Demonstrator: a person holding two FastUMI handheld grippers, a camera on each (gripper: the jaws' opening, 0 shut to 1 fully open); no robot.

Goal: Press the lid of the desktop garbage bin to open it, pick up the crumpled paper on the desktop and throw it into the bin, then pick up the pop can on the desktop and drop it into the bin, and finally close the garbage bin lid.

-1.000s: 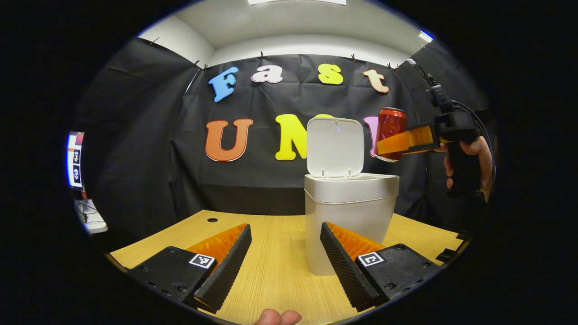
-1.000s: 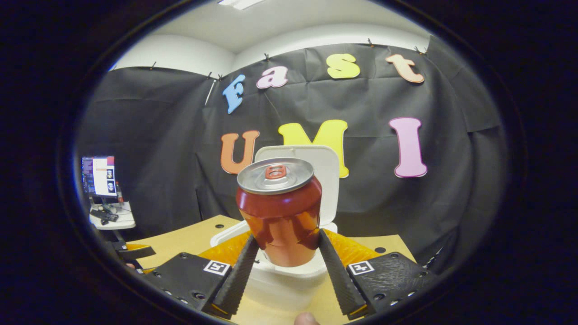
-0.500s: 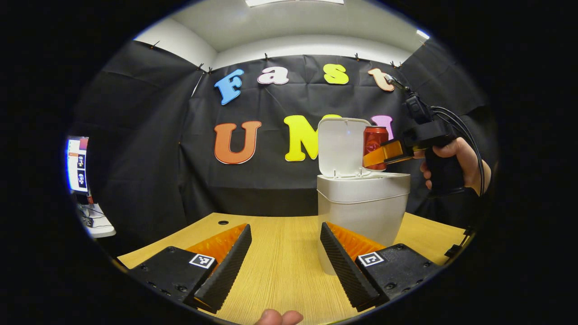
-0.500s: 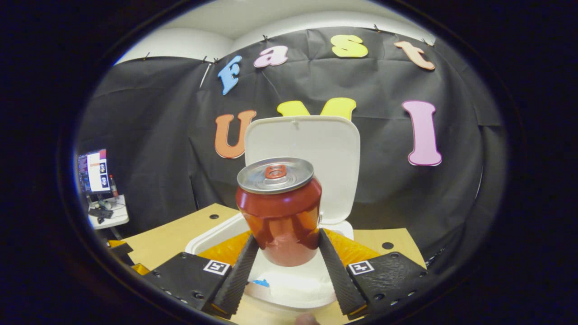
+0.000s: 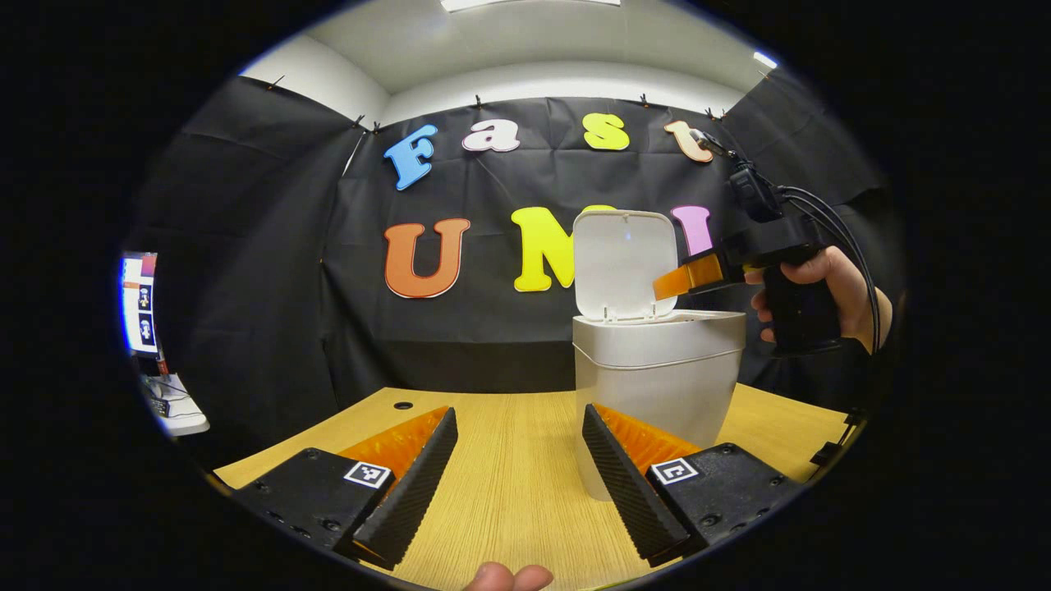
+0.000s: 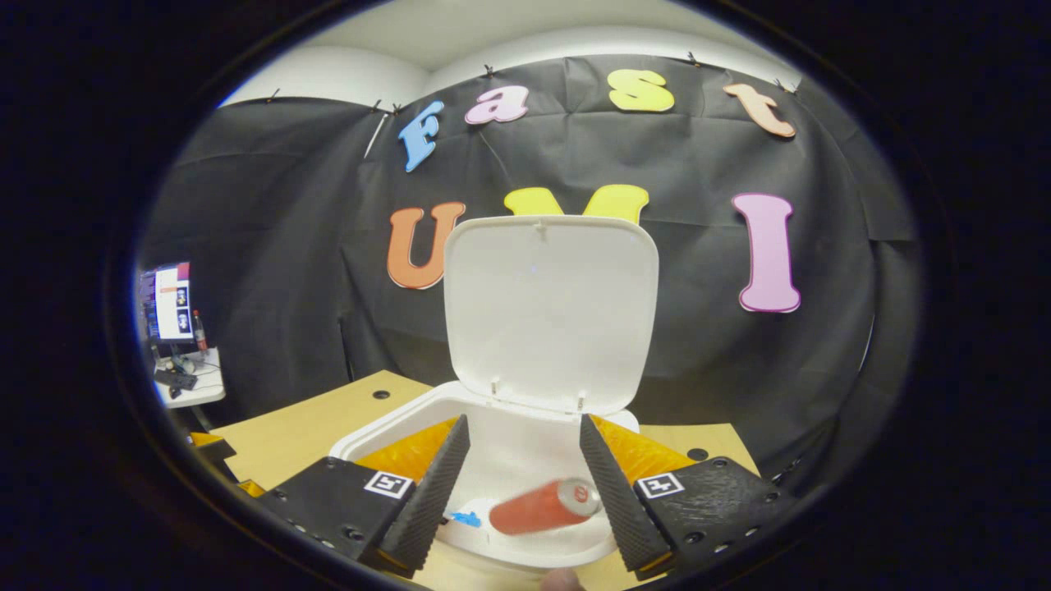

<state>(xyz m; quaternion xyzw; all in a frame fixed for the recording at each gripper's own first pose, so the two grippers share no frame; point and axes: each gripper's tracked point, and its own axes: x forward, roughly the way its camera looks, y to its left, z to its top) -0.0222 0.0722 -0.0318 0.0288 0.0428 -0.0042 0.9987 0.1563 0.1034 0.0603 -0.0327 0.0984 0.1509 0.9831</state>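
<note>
Wooden desktop (image 5: 509, 484) underfoot, black cloth wall (image 5: 271, 271) behind. Left gripper (image 5: 519, 460) spread, empty, low before the bin (image 5: 657, 386). Right gripper (image 6: 525, 472) parted over the open lid (image 6: 550, 312); pop can (image 6: 542, 509), clamped half a second ago, now lying inside.

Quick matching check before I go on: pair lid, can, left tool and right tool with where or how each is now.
Things:
1. lid
2. can
3. left tool
4. right tool

States:
A. lying on its side in the bin
B. open, low over the table
C. standing upright
D. open, above the bin's mouth

Pairs: 1-C, 2-A, 3-B, 4-D
</note>
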